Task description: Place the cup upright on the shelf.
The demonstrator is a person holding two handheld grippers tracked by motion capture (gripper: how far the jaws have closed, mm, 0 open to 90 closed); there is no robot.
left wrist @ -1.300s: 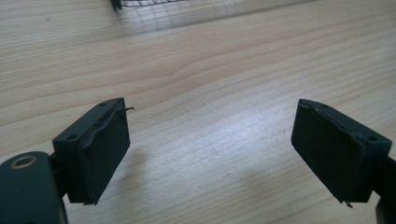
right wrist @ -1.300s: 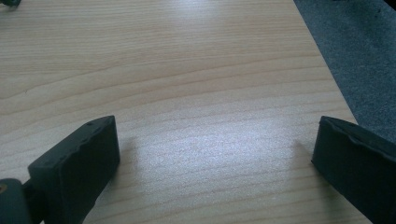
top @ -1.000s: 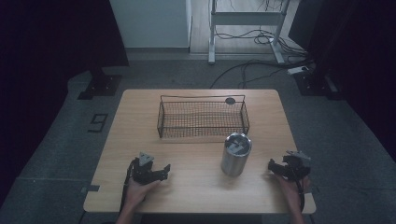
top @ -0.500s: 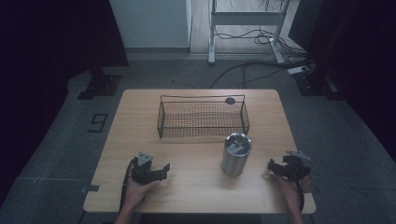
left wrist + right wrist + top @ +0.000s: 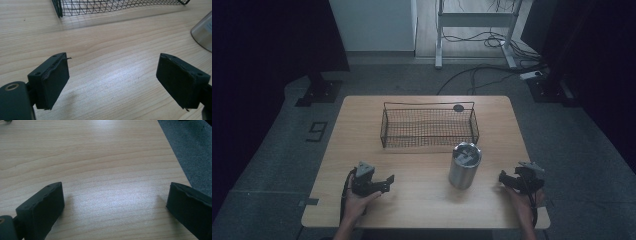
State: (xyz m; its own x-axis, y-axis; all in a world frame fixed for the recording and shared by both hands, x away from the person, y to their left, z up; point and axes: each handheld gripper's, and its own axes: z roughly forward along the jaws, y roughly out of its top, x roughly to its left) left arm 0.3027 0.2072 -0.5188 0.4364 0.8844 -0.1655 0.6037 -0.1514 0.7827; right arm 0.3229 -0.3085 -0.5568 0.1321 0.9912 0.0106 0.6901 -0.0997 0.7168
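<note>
A black wire basket (image 5: 429,127) stands at the back middle of the wooden table (image 5: 422,210); its mesh (image 5: 120,6) runs along the top of the left gripper view. A steel tumbler (image 5: 464,165) stands upright in front of the basket's right end, and its side (image 5: 203,32) shows at the right edge of the left gripper view. My left gripper (image 5: 387,182) rests near the front left, jaws wide apart (image 5: 113,77) over bare wood. My right gripper (image 5: 503,177) sits at the front right, to the right of the tumbler, also open (image 5: 115,205) with nothing between its jaws.
A small dark round object (image 5: 458,107) lies just behind the basket. The table's right edge runs close to my right gripper, with grey floor (image 5: 195,150) beyond it. Cables and a metal stand (image 5: 472,20) are on the floor past the table.
</note>
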